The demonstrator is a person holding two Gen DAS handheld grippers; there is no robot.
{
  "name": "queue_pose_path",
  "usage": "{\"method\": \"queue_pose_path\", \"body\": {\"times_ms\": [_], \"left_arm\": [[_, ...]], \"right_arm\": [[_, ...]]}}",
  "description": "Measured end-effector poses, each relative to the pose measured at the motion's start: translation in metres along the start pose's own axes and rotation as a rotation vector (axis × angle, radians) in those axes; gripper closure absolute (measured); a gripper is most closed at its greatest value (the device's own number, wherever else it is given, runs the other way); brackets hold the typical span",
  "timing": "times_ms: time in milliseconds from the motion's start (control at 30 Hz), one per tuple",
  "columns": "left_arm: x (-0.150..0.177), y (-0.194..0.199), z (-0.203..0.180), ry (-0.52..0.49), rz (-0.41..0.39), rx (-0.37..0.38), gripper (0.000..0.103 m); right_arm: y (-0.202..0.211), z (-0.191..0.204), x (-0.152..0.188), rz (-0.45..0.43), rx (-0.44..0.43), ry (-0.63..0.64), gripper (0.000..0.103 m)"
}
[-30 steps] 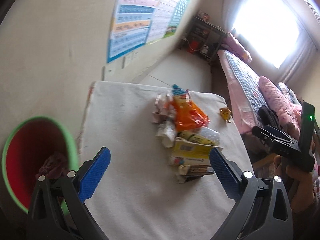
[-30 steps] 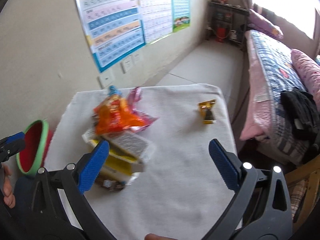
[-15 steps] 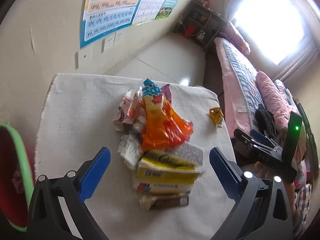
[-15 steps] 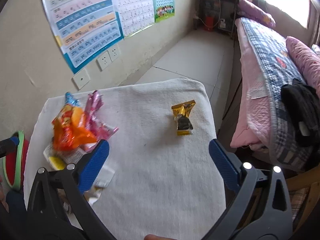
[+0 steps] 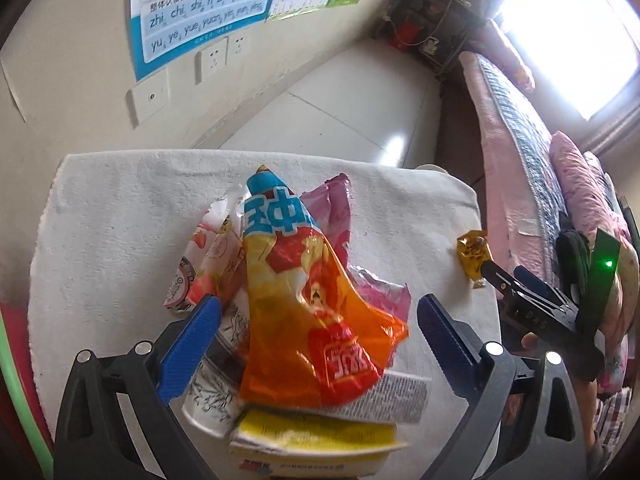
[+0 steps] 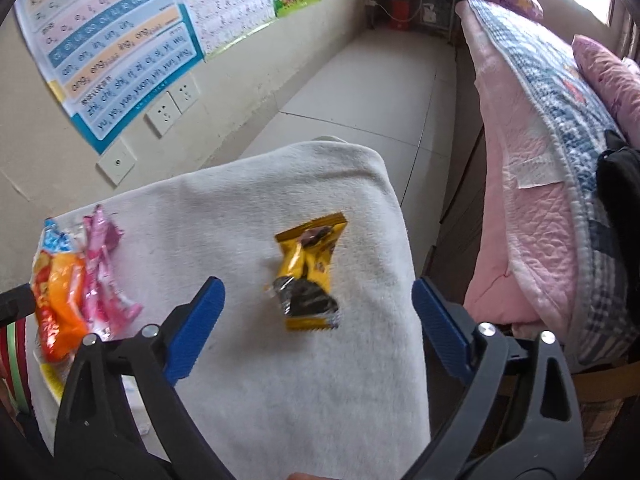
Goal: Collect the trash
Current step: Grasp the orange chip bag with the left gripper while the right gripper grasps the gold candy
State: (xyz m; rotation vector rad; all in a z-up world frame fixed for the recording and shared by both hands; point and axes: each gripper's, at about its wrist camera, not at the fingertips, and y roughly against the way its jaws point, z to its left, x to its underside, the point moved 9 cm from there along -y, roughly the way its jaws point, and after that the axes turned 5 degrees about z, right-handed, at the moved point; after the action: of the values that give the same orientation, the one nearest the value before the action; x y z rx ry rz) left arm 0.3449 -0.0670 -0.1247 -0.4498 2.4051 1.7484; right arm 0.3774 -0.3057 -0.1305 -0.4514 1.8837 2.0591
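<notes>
A pile of snack wrappers lies on a white towel-covered table [image 5: 100, 216]. On top is an orange and blue bag [image 5: 308, 320], over pink wrappers [image 5: 332, 208] and a yellow and white box [image 5: 316, 440]. My left gripper [image 5: 318, 320] is open, its jaws either side of the orange bag. A small yellow and black candy wrapper [image 6: 308, 272] lies alone near the table's right edge; it also shows in the left wrist view [image 5: 474, 252]. My right gripper [image 6: 318, 316] is open and empty, just before that wrapper. The orange bag shows at the left of the right wrist view [image 6: 56, 300].
A green-rimmed red bin [image 5: 12, 380] stands at the table's left side, seen also in the right wrist view [image 6: 16, 360]. A bed with pink quilt [image 6: 540, 200] runs along the right. The wall with posters [image 6: 120, 40] and sockets is behind the table.
Both grippers have moved forward and down over the table. The left has closed in on the wrapper pile; the right has swung right onto the yellow candy wrapper. Both stay open.
</notes>
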Motion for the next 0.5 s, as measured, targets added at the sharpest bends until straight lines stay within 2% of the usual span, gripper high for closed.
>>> {"method": "queue_pose_path", "body": {"times_ms": [67,200,267,300,333,367,500], "left_arm": [[-0.002,-0.003,0.001,0.002,0.0,-0.013,0.012],[-0.004,-0.009,0.001,-0.01,0.012,-0.03,0.021],[-0.003,-0.012,-0.001,-0.022,0.023,-0.038,0.033],[-0.003,-0.013,-0.003,-0.031,0.027,-0.045,0.044],[-0.003,-0.014,-0.003,-0.039,0.029,-0.048,0.046],[-0.003,-0.013,-0.004,-0.049,0.024,-0.053,0.047],[-0.001,-0.009,-0.007,-0.079,0.015,-0.058,0.059]], "right_arm": [[-0.008,0.0,-0.002,0.014,-0.005,-0.008,0.014],[-0.018,0.006,-0.002,0.034,-0.03,0.001,0.03],[-0.021,0.009,-0.002,0.043,-0.026,0.015,0.046],[-0.022,0.009,-0.001,0.047,-0.02,0.019,0.06],[-0.024,0.009,0.0,0.054,-0.008,0.022,0.073],[-0.025,0.009,0.002,0.061,-0.007,0.023,0.079],[-0.02,0.011,0.008,0.053,-0.027,0.023,0.085]]}}
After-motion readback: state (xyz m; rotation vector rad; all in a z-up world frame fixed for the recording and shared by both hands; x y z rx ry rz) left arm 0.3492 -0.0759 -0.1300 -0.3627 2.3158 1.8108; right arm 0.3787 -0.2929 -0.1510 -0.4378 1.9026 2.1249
